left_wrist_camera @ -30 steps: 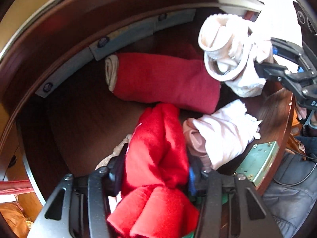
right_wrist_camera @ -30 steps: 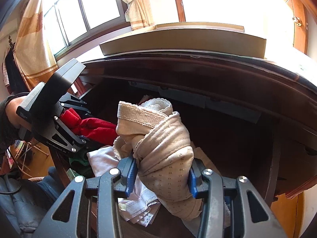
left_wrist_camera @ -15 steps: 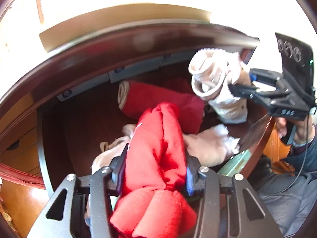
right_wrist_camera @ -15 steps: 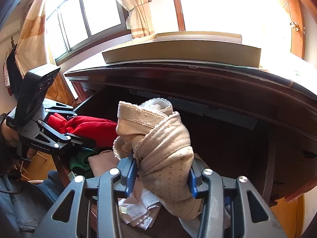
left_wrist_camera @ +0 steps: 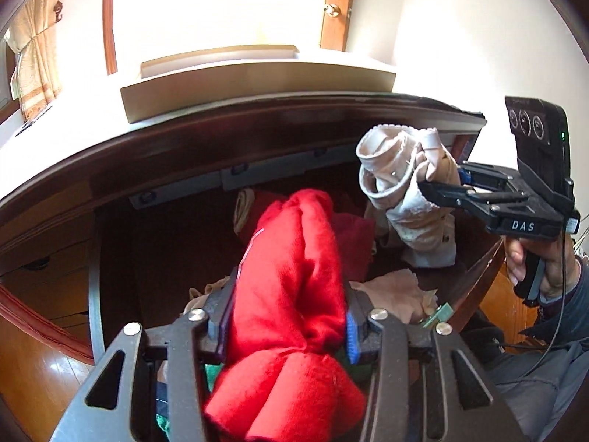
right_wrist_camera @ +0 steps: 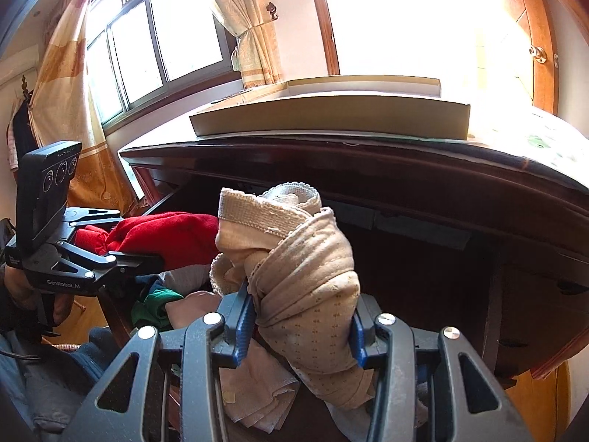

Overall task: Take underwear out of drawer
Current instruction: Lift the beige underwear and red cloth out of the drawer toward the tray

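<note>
Both hand-held grippers clamp underwear — red, beige.

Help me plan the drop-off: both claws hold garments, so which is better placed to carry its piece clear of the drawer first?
Probably left: the left claw grips the red garment near the drawer's open front; the right claw's beige underwear sits over the interior.

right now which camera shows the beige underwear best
The right wrist view: the beige underwear fills the middle, clamped in the right gripper. The left wrist view shows it smaller, off to the right edge, side-on.
</note>
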The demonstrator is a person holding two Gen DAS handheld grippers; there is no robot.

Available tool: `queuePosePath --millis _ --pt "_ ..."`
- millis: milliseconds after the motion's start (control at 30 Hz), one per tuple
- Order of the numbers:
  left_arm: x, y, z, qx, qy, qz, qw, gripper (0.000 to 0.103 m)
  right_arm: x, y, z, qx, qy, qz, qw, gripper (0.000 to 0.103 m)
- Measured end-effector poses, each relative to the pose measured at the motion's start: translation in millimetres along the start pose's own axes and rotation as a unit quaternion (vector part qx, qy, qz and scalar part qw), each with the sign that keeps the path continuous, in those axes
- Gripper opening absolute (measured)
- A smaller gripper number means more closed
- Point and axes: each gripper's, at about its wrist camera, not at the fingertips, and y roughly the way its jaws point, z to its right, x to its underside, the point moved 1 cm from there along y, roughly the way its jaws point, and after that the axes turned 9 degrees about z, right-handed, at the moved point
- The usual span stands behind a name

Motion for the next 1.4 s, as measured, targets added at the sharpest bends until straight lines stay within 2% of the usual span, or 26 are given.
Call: queuePosePath --millis 333,633,1400 --pt "3.0 -21.6 -9.3 0.004 -0.007 0.057 0.9984 0.044 -3.0 -17.7 4.7 0.004 0.006 0.05 0.999 0.045" --pt "8.6 -42.1 -10.3 0.007 -0.002 0.097 0.9952 0.044 -5.1 -20.7 0.9 0.003 0.012 0.069 0.998 0.045" --pt "-11.6 -61.8 -10.1 -0.002 -0.01 0.187 0.9823 0.044 -20.8 -45.2 -5.6 -0.023 0.03 0.126 0.991 0.045"
